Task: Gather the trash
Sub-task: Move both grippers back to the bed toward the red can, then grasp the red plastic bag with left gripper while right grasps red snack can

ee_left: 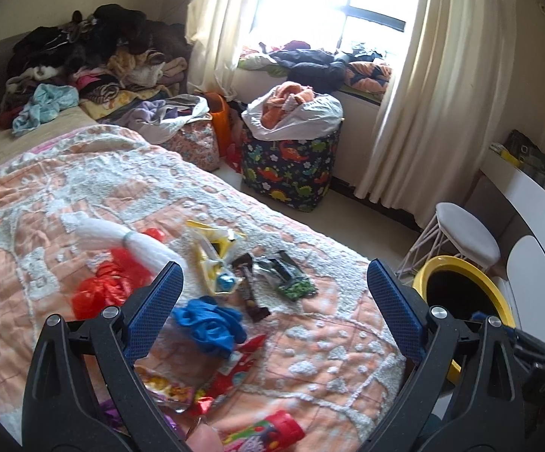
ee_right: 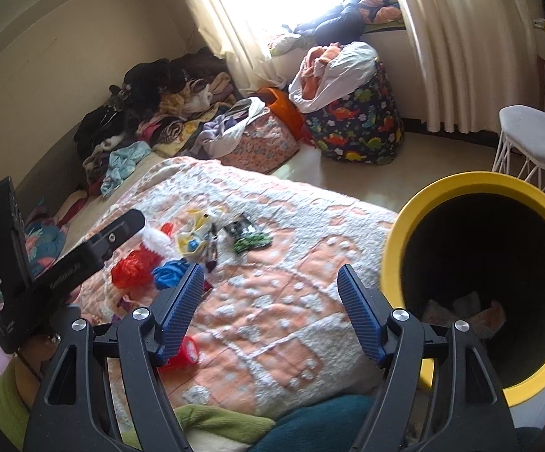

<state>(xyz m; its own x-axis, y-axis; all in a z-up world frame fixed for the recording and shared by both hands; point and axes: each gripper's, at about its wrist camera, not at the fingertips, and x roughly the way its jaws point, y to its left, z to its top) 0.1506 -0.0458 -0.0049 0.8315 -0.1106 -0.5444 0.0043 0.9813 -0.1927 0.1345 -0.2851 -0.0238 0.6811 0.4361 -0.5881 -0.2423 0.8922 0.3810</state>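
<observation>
Trash lies scattered on the orange and white bedspread (ee_left: 84, 188): a red plastic bag (ee_left: 103, 286), a blue glove (ee_left: 212, 324), a yellow wrapper (ee_left: 212, 260), a dark green packet (ee_left: 287, 278), a red snack wrapper (ee_left: 231, 373) and a red tube (ee_left: 268, 433). My left gripper (ee_left: 272, 286) hangs open above them, nothing between its fingers. A yellow-rimmed black bin (ee_right: 479, 282) stands beside the bed, with crumpled trash at its bottom. My right gripper (ee_right: 268, 286) is open over bare bedspread (ee_right: 272, 301), left of the bin. The blue glove (ee_right: 170, 273) and red bag (ee_right: 133, 265) lie beyond its left finger.
A dinosaur-print laundry bag (ee_left: 291, 165) and a floral bag (ee_left: 193, 143) stand on the floor by the curtained window. Clothes are piled (ee_left: 84, 60) at the bed's far end. A white stool (ee_left: 464, 237) is near the bin. Green and teal fabric (ee_right: 234, 422) lies under my right gripper.
</observation>
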